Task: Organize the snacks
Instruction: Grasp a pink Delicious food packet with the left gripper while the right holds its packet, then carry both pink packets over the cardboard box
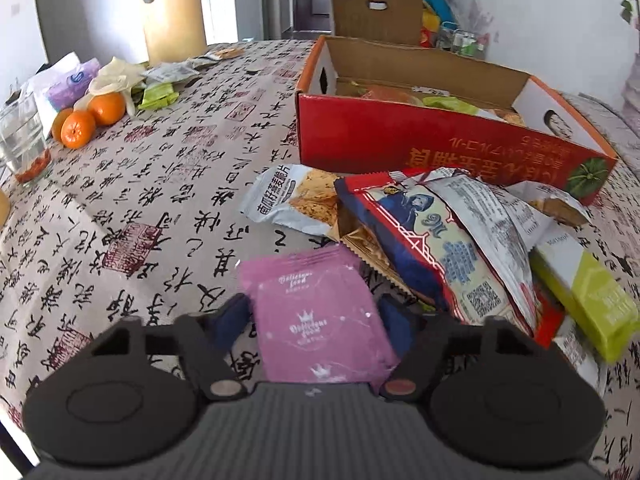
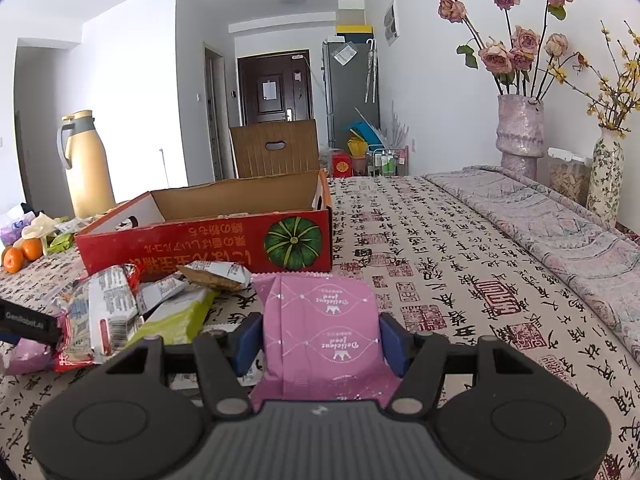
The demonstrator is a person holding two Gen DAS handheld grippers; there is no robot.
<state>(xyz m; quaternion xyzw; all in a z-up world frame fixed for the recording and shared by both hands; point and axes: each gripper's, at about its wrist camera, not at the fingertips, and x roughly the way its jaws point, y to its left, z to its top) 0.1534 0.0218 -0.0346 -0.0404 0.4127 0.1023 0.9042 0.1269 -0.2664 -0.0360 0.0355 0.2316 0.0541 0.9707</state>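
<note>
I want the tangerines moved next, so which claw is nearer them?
Left. The left claw sits on the side of the snack pile facing the tangerines; the right claw sits beyond the pile, farther away.

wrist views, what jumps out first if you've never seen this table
Each pair of tongs is closed on a pink snack packet: left tongs on one packet, right tongs on another. Behind them stands an open red cardboard box with a green pumpkin picture, a heap of mixed snack bags in front of it. Three oranges sit at the far left.
</note>
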